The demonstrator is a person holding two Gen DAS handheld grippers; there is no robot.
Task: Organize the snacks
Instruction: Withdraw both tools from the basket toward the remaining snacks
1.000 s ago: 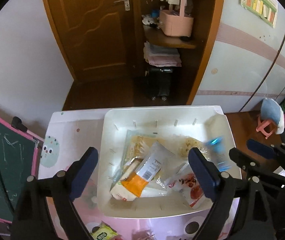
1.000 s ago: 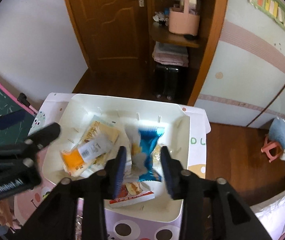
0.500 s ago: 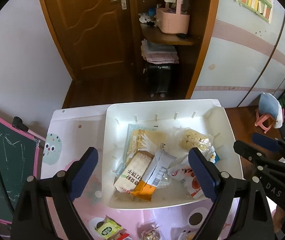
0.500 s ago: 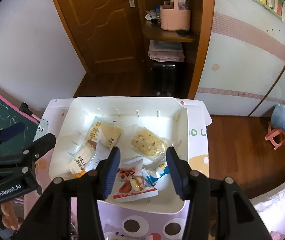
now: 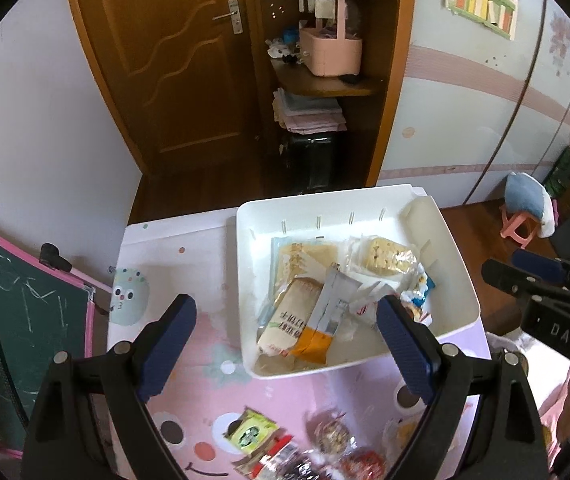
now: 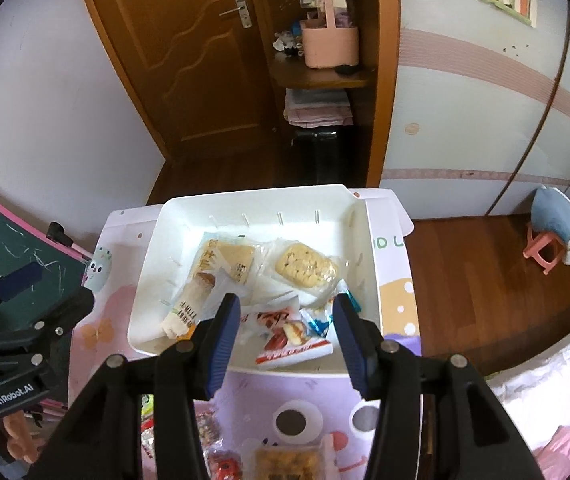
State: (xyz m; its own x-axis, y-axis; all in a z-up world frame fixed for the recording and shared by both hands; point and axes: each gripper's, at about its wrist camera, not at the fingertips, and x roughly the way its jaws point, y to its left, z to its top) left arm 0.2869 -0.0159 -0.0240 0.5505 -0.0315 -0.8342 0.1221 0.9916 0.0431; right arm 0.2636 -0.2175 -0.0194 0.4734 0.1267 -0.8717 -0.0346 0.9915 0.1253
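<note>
A white bin (image 5: 305,216) stands on the pink table (image 5: 189,272) and holds several snack packs. Among them are a long biscuit pack (image 5: 289,320), an orange-and-white sachet (image 5: 325,320), a clear-wrapped rice cake (image 5: 389,256) and a blue wrapper (image 5: 421,292). My left gripper (image 5: 285,312) hangs above the bin's near-left part, open wide and empty. My right gripper (image 6: 285,308) hovers over the bin's (image 6: 245,208) near edge, open with nothing between its fingers. Below it lie a red-and-white pack (image 6: 289,336) and the blue wrapper (image 6: 319,320).
Loose snacks lie on the table in front of the bin, a green packet (image 5: 251,432) among them. A chalkboard (image 5: 13,320) stands at the left. Beyond the table are a wooden door, a shelf with a pink basket (image 5: 331,52), and a small stool (image 5: 525,208).
The blue wrapper has left the right gripper and now lies in the bin. Both grippers have drawn back and up, bringing the loose snacks at the table's front into view.
</note>
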